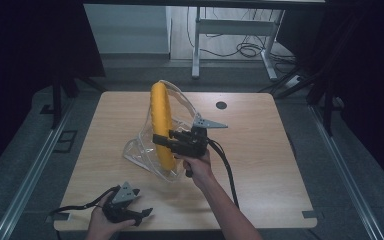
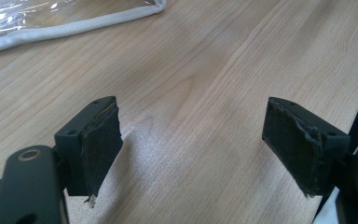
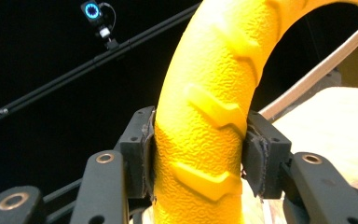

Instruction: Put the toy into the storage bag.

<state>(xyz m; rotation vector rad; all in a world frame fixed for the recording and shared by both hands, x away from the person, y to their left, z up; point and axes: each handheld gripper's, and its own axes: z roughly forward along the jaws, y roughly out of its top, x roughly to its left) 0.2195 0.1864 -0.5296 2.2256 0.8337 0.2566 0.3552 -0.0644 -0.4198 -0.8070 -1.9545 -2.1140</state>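
- Step in hand: the right gripper (image 1: 163,142) holds the yellow ring (image 1: 162,125) upright on its edge at the middle of the counter (image 1: 260,150), with the ring's lower part inside the clear plastic pouch (image 1: 145,152).
- In the right gripper view, the fingers (image 3: 140,149) pinch the ring (image 3: 209,121) across its ribbed, textured rim, one pad on each side.
- Whether the ring is going into the pouch or coming out of it cannot be told.
- The left gripper (image 1: 142,214) rests low at the near counter edge, well apart from the pouch. Its fingers (image 2: 98,144) are spread wide over bare wood and hold nothing.
- The pouch's white-piped edge (image 2: 74,25) lies ahead of the left gripper.
- Next move, as judged: bring the left gripper forward to pinch that edge and steady the pouch, so the ring can travel without dragging the film along.
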